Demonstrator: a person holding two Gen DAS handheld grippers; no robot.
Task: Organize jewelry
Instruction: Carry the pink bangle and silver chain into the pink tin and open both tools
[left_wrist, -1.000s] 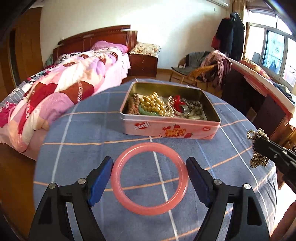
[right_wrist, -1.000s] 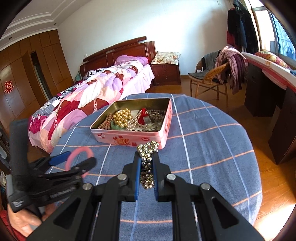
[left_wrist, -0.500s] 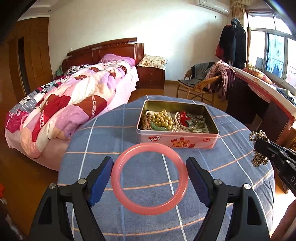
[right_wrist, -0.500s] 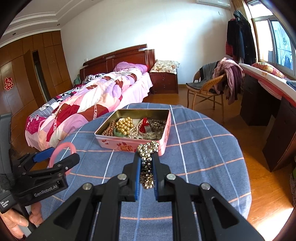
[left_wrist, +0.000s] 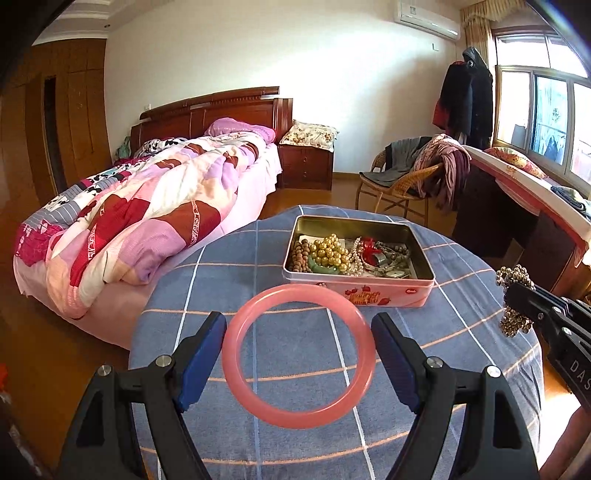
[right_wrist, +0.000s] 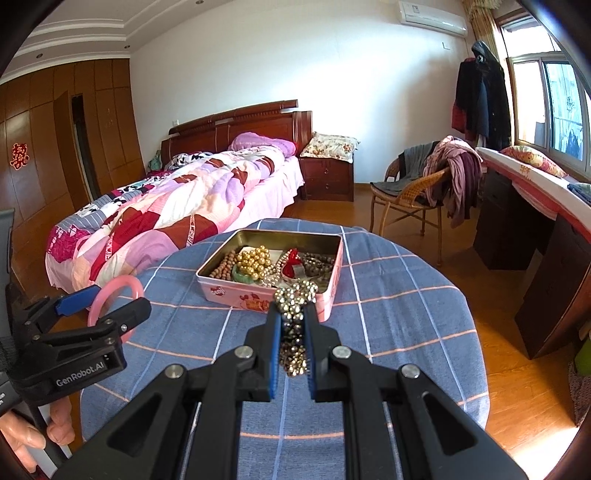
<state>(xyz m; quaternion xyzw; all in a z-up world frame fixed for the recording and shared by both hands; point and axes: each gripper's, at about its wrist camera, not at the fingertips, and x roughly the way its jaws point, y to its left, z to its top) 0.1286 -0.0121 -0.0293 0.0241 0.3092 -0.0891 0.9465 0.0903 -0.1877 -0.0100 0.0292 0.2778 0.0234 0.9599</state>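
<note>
Left wrist view first: between our widely spread jaws of the left gripper (left_wrist: 299, 354) sits the pink bangle (left_wrist: 298, 356), its sides pressed by both blue pads, so we judge it gripped and carried above the bench (left_wrist: 236, 258). In the right wrist view, the right gripper (right_wrist: 292, 341) has its jaws nearly closed on a bunch of metallic beads (right_wrist: 293, 295), which spills above and below the pads. Beyond both jaws stands the open pink tin (right_wrist: 236, 293), already holding gold beads, wooden beads, pearls and a red piece. We judge these two pieces are what is left to place. How the tin's contents are arranged is hard to make out, and any lid is out of sight.
</note>
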